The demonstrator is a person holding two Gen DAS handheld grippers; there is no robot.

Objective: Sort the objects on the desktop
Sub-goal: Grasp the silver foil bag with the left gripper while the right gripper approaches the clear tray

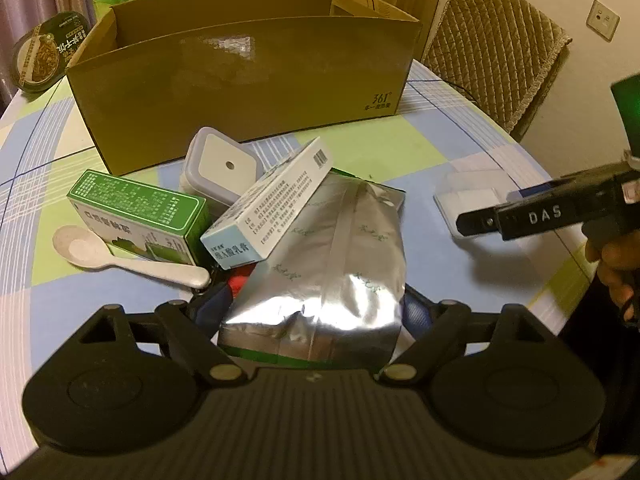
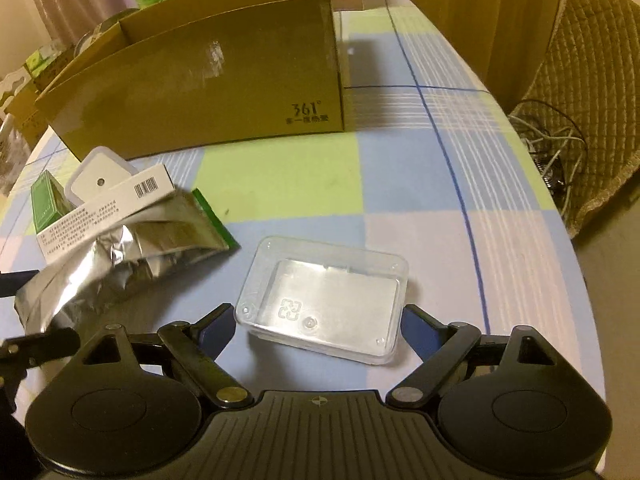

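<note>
Sorting barely begun: cardboard box (image 1: 240,76) apparently empty, foil pouch (image 1: 328,264), cartons, spoon (image 1: 120,258) left on surface (image 2: 400,168). Left fingers (image 1: 312,312) spread around pouch, grip unconfirmed; right fingers (image 2: 320,324) wide beside clear tray (image 2: 324,296), untouched.

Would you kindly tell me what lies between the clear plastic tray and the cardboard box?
Only bare checked tablecloth lies between the clear plastic tray and cardboard box, seen from the right wrist.
</note>
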